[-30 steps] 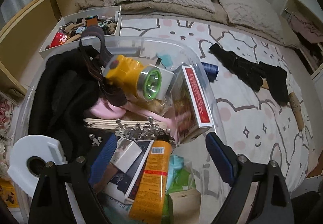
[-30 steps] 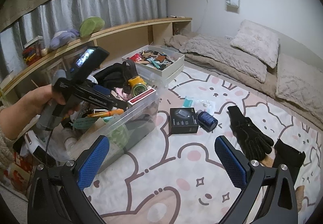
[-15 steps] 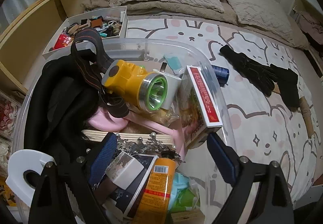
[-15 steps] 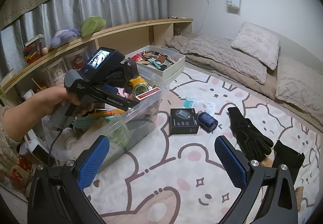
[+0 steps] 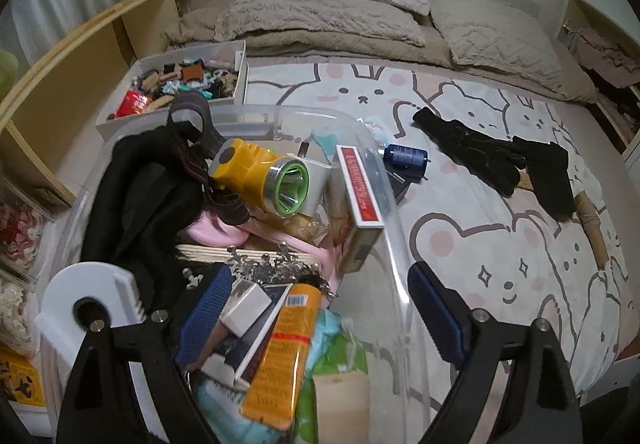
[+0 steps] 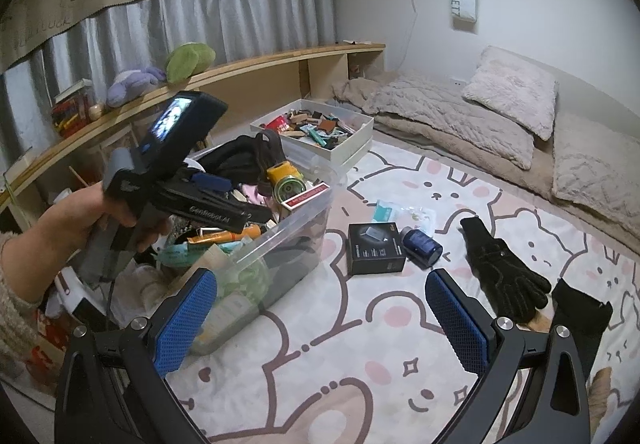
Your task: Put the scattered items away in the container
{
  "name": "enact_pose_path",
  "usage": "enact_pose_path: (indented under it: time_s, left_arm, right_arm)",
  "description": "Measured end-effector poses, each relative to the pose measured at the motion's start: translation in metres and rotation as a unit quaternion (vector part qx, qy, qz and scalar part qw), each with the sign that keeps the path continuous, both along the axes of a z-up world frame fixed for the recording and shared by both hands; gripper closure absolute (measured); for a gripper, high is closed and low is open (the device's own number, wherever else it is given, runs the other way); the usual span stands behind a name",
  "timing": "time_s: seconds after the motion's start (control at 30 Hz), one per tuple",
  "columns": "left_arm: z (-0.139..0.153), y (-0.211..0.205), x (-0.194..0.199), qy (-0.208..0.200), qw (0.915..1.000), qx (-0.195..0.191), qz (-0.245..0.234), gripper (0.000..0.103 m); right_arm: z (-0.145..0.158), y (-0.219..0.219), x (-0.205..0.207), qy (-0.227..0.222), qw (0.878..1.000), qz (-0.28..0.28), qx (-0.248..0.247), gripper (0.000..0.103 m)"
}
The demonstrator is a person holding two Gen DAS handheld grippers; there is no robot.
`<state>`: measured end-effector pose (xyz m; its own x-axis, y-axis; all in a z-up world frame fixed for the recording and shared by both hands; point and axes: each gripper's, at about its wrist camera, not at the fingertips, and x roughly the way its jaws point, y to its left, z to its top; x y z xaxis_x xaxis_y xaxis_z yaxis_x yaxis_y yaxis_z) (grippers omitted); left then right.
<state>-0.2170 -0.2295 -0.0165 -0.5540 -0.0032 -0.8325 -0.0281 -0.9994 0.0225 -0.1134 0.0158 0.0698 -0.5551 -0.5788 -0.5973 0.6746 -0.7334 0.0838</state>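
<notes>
The clear plastic container (image 5: 394,204) (image 6: 296,224) is heaped with a yellow flashlight (image 5: 256,176) (image 6: 284,180), a red-topped box (image 5: 360,188), an orange tube (image 5: 288,348) and black cloth. My left gripper (image 5: 320,314), held in a hand (image 6: 80,220), hovers over the container's near end. Its jaws stand wide and are closing slightly, gripping nothing. My right gripper (image 6: 322,318) is open over the rug. On the rug lie a black box (image 6: 374,248), a blue jar (image 6: 422,244) (image 5: 406,158), a teal packet (image 6: 386,210) and black gloves (image 6: 504,276) (image 5: 468,152).
A white tray (image 6: 354,148) (image 5: 240,84) of small items stands behind the container. A wooden shelf (image 6: 256,62) with plush toys lines the wall. Beige bedding and pillows (image 6: 460,112) border the rug's far side. A wooden roll (image 5: 592,224) lies beside the gloves.
The left gripper has risen and pulled back a little above the container, so more of the bed shows. The right gripper has stayed still.
</notes>
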Motion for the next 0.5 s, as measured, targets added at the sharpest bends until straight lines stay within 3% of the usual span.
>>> enact_pose_path:
  time_s: [0.17,0.5]
  left_arm:
    - [0.017,0.009,0.021,0.032,0.9994,-0.007,-0.006,0.002]
    - [0.048,0.026,0.064,0.104,0.9944,0.011,-0.015,0.000]
  right_arm:
    - [0.006,0.003,0.003,0.011,1.000,-0.009,-0.018,0.000]
    - [0.010,0.023,0.010,0.036,0.998,-0.041,-0.029,0.000]
